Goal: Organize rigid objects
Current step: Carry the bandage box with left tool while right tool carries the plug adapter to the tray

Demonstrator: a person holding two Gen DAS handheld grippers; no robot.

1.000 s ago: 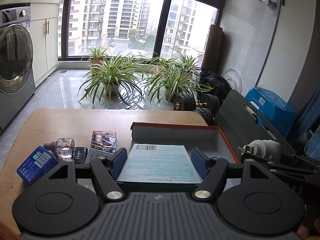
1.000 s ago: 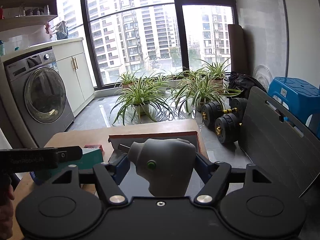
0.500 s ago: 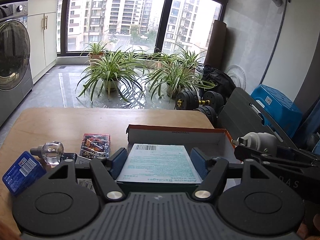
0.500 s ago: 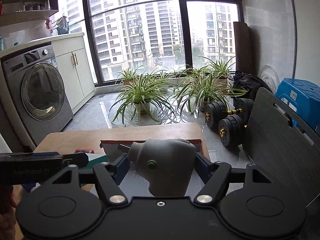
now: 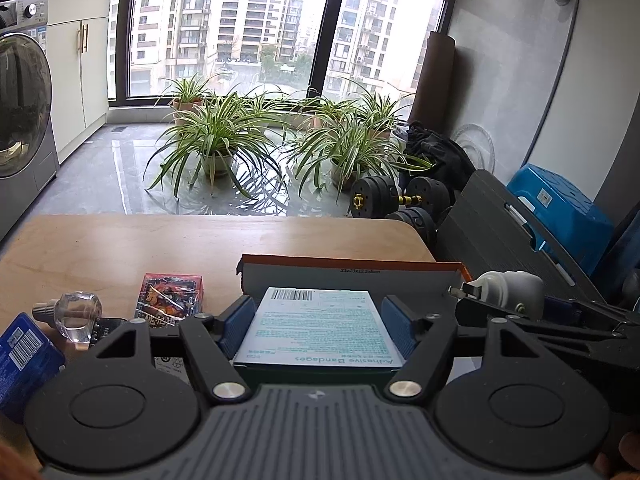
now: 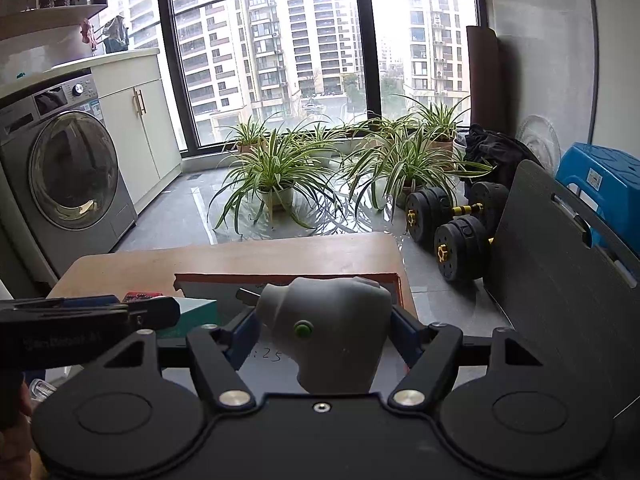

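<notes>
Two dumbbells (image 6: 452, 220), one stool (image 6: 600, 180).

Bright, overcast daylight enters through the big window (image 5: 280, 28), slightly blown out. The glossy floor (image 5: 248, 196) reflects glare. Shadows are soft, focus sharp; fisheye bending curves the edges.

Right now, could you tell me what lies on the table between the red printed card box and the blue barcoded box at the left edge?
A clear faceted glass bottle with a grey cap lies between them, in the left wrist view.
</notes>
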